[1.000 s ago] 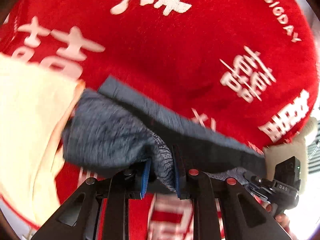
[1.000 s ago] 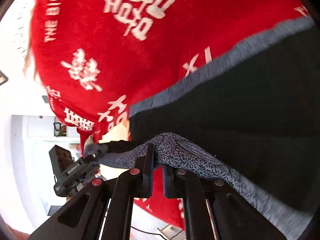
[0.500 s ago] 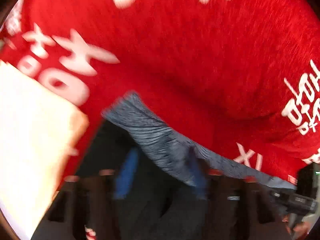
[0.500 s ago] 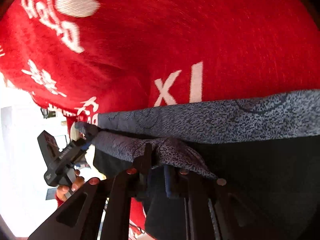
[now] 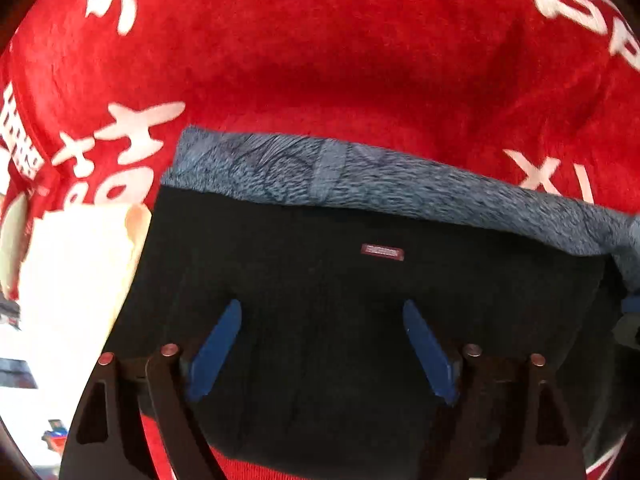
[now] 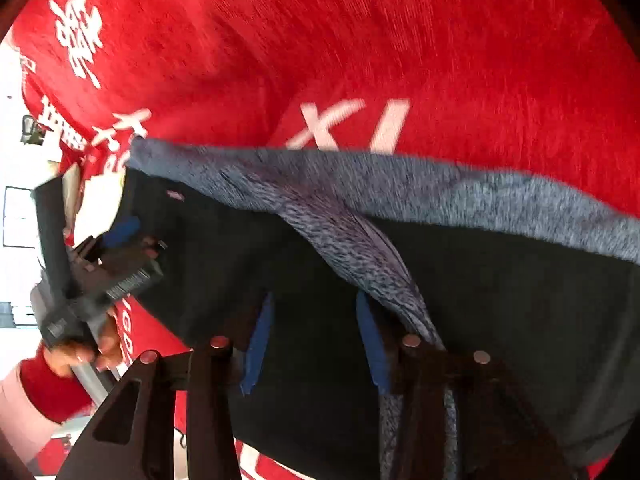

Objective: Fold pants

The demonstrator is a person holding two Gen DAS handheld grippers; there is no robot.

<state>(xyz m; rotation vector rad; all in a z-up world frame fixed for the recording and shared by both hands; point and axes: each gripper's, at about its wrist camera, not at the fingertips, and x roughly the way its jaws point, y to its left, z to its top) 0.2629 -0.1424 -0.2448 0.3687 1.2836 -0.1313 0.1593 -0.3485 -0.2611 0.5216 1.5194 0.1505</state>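
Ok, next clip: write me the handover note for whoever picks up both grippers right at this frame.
Left gripper: open, empty, over the black side of the pants.
Right gripper: open, empty, over the same garment; a twisted grey strip runs beside its right finger.
Pants lie on the red blanket, black fabric folded over with a grey band along the far edge. A cream cloth lies at the left.
Done: one fold laid down and released.
Left: probably tuck the strip, smooth, fold again.

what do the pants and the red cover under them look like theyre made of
Black pants: apparently a soft matte knit, with a heathered grey-blue band along the top edge that looks fuzzy. Red cover with white lettering: probably plush fleece; short, brushed nap shows.
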